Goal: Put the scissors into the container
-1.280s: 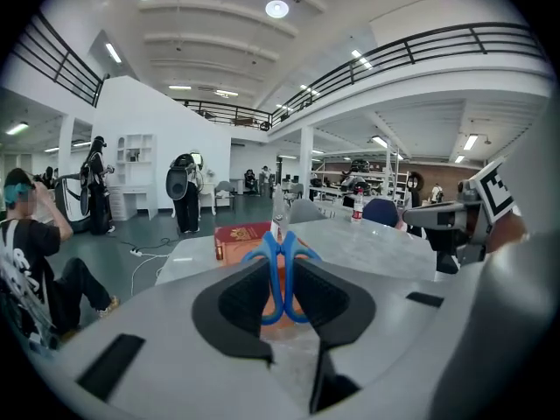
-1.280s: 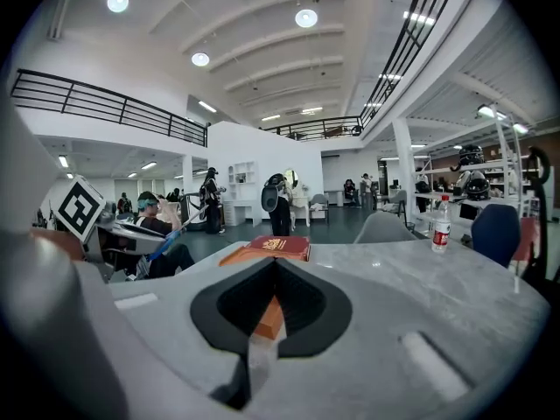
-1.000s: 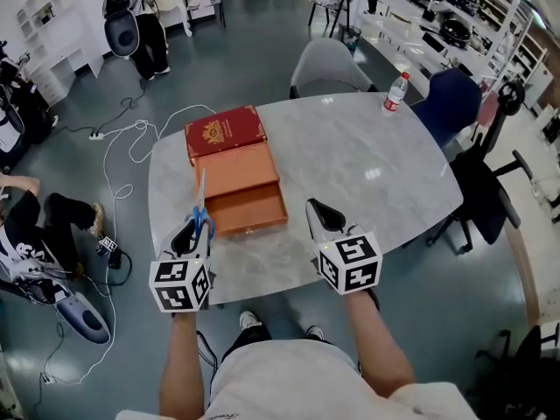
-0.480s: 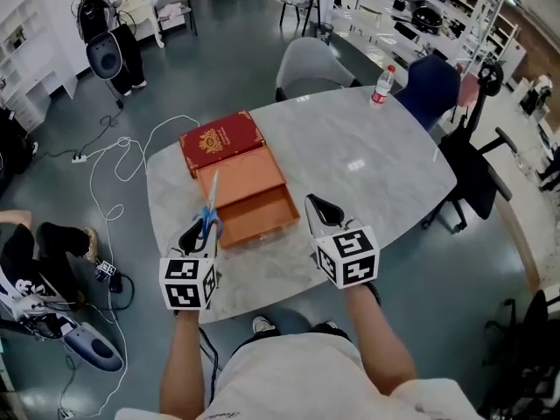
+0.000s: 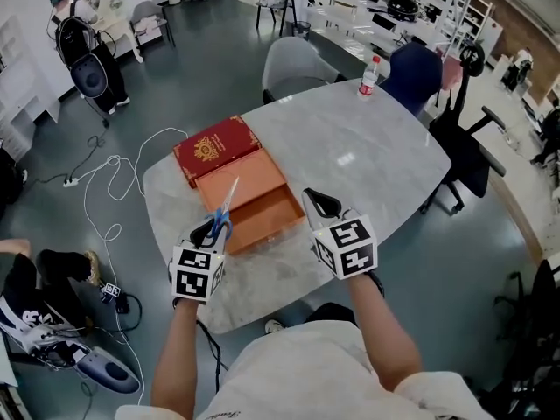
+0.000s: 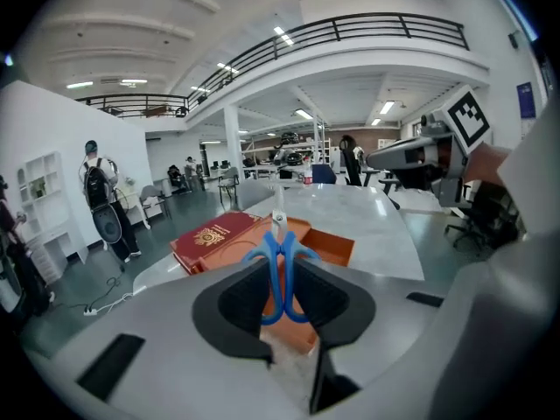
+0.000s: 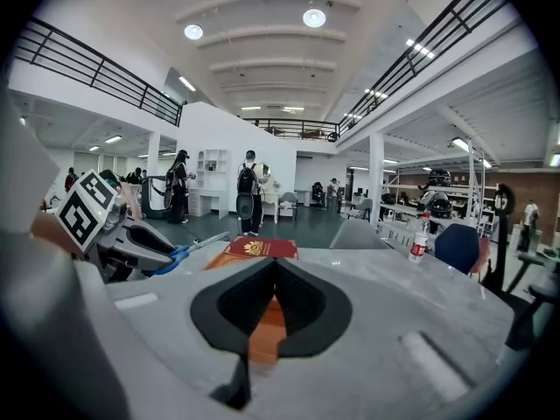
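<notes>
The left gripper's (image 5: 210, 228) jaws were clenched on the blue handles of the single pair of scissors (image 5: 226, 210), with the blades angled above the open orange container (image 5: 276, 213) on the table (image 5: 350, 147). The right gripper's (image 5: 322, 204) jaws were pressed together, empty, just beside the container. One water bottle (image 5: 368, 75) stood at the far edge, with two chairs beyond it, both partly cut off by the table.

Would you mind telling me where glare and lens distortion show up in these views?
Head view: a glint on the table. Left gripper view: fisheye bends the railing, corners black, scissors sharp. Right gripper view: same fisheye, ceiling lamps flare.
</notes>
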A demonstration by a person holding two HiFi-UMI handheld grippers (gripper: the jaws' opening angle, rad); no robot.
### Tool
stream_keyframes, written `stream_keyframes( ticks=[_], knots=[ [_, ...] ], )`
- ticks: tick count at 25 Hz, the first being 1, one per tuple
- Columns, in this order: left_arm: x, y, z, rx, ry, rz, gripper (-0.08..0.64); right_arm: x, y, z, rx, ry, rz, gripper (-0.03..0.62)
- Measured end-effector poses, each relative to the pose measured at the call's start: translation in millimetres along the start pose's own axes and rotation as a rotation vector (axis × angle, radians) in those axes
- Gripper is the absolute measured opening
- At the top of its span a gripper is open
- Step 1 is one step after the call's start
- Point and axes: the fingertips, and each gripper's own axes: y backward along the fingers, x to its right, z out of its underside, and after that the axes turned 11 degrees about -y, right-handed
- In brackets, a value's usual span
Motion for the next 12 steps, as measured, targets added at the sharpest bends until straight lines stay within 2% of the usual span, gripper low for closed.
stream_keyframes(
  ticks=[12],
  knots=[
    [22.9, -46.4, 9.9, -0.109, -0.239, 0.174, 0.083, 15.2, -4.4, 8.9, -0.005, -0.036, 0.045, 0.005]
  ],
)
